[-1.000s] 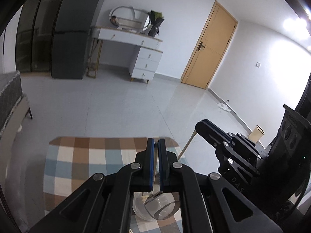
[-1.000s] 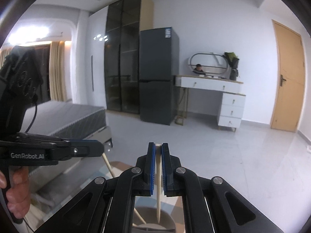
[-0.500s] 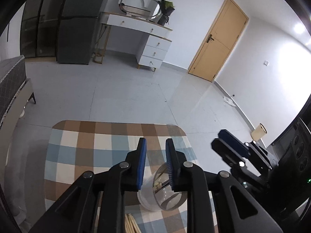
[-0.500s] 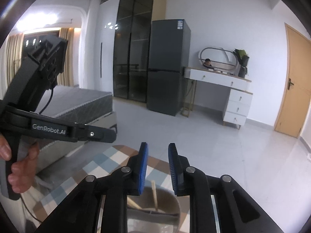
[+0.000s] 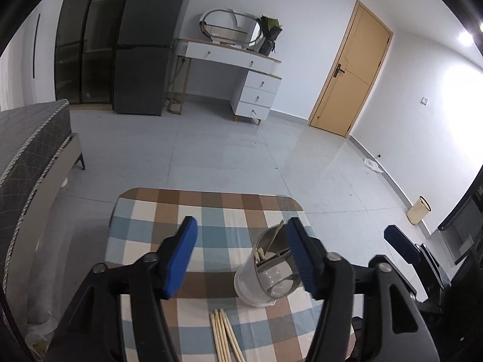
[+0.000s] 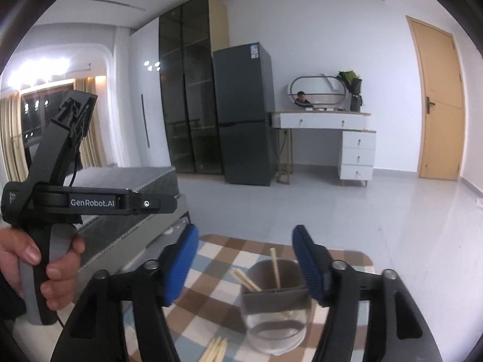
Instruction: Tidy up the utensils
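Some chopsticks (image 6: 273,267) already stand in the clear holder (image 5: 265,274) on the checked table (image 5: 169,208); both the left tongs (image 5: 243,256) and the right tongs (image 6: 246,261) have just been opening and now gape with nothing between them; several loose chopsticks (image 5: 225,336) lie before the holder, so the work seems about half done.

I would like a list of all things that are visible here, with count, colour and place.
holder: one, clear with grey insert, on the table.
chopsticks in holder: several, pale wood, leaning inside.
loose chopsticks: a few, pale wood, on the table before the holder.
table: one, checked brown, blue and white cloth.
fridge: one, dark, by the wall.
dresser: one, white.
door: one, tan.
bed: one, grey.
left hand-held gripper: open.
right hand-held gripper: open.
hand: one, on the left handle.
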{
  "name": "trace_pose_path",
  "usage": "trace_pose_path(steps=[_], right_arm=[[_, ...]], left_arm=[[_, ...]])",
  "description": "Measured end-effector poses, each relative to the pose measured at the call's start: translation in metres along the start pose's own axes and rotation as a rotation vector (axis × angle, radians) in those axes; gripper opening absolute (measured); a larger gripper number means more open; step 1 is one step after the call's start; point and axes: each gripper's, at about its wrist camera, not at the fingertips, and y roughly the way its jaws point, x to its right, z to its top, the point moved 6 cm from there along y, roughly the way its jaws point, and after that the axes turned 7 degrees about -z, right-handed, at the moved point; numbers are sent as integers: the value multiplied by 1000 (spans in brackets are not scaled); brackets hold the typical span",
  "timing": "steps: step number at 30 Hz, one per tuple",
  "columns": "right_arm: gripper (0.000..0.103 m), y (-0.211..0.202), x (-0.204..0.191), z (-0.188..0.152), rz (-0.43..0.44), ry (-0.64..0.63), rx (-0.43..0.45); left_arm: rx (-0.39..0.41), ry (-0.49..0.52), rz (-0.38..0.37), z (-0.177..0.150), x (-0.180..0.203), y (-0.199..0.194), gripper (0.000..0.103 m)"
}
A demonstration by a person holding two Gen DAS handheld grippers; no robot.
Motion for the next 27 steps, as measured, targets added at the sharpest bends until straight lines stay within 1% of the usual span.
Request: trace_pose_path(steps=[1, 3, 5, 9, 11, 14, 16, 18, 22, 27], right_arm=[[69, -5, -3, 0, 1, 7, 4], [76, -16, -8, 0, -8, 23, 11], [78, -27, -12, -1, -12, 42, 27], [92, -45, -14, -10, -32, 119, 36], [95, -51, -14, -16, -41, 150, 33], [96, -61, -13, -28, -63, 176, 21], [96, -67, -12, -33, -74, 191, 17], [98, -72, -13, -41, -84, 205, 10], [98, -76, -15, -53, -110, 226, -7], [100, -81, -19, -71, -178, 216, -12]], left_arm=[[10, 3, 9, -1, 0, -6, 64], [29, 12, 23, -5, 1, -17, 70], [35, 21, 42, -9, 0, -22, 71], [44, 27, 70, -20, -7, -31, 72], [43, 20, 78, -26, -11, -33, 72], [43, 19, 89, -37, -16, -37, 73], [43, 25, 88, -43, -17, -40, 75], [49, 36, 96, -50, -17, -41, 79], [67, 59, 100, -62, -17, -44, 81], [118, 77, 81, -73, -20, -46, 82]])
